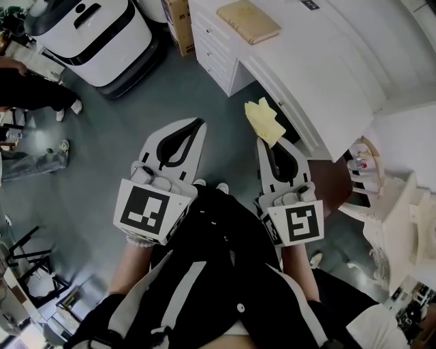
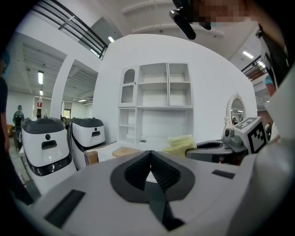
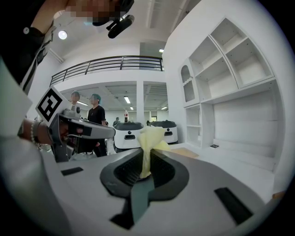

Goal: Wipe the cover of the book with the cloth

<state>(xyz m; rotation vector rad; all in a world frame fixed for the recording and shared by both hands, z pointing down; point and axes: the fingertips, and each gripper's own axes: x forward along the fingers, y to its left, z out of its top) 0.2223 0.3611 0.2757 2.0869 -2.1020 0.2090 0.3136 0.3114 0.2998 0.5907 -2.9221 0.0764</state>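
R gripper (image 1: pixel 270 143) jaws grip the yellow cloth (image 1: pixel 264 120); L gripper (image 1: pixel 198 125) jaws clenched, empty. The book (image 1: pixel 248 20) lies untouched on the white table (image 1: pixel 327 65), top centre, well apart from cloth. Wiping prob. not begun yet.

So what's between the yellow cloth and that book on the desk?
Nothing but bare white desk top separates the cloth from the book; the head view shows it.
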